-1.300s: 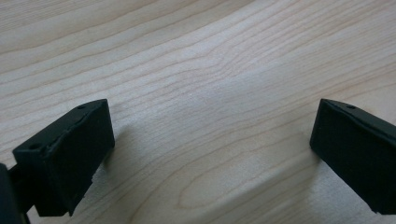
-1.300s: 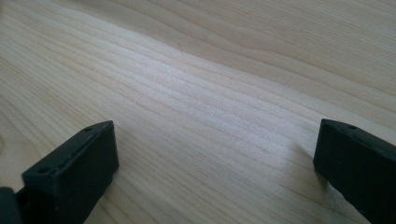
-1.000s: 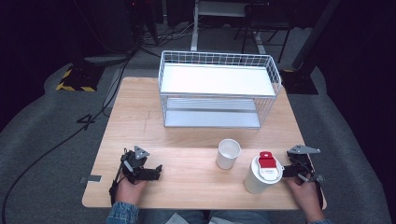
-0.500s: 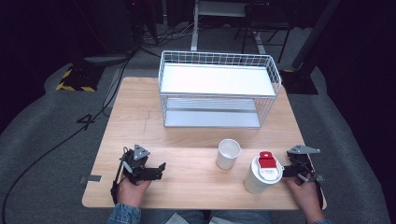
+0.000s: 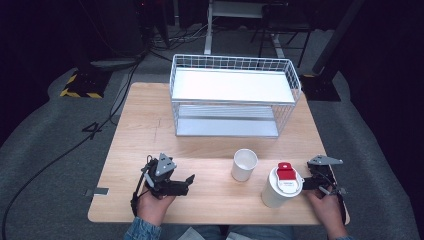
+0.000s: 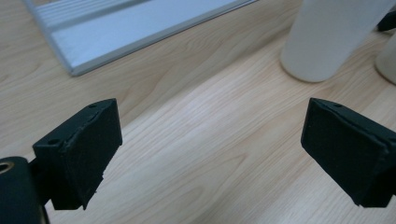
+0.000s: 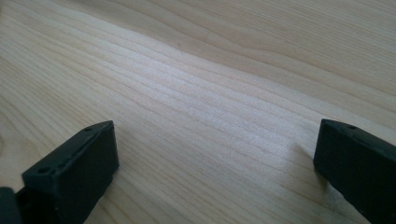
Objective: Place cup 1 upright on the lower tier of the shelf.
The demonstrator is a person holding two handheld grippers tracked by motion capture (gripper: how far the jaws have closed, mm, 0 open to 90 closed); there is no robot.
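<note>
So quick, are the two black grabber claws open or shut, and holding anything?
Left gripper: open, jaws have just been closing, nothing between them.
Right gripper: open, holding nothing.

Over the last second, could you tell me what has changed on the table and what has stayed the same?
The left gripper has edged toward the open white cup and lifted slightly; its jaws have just been closing, with nothing between them. The right gripper stays open beside the lidded cup. Both cups and the wire rack have not moved.
</note>
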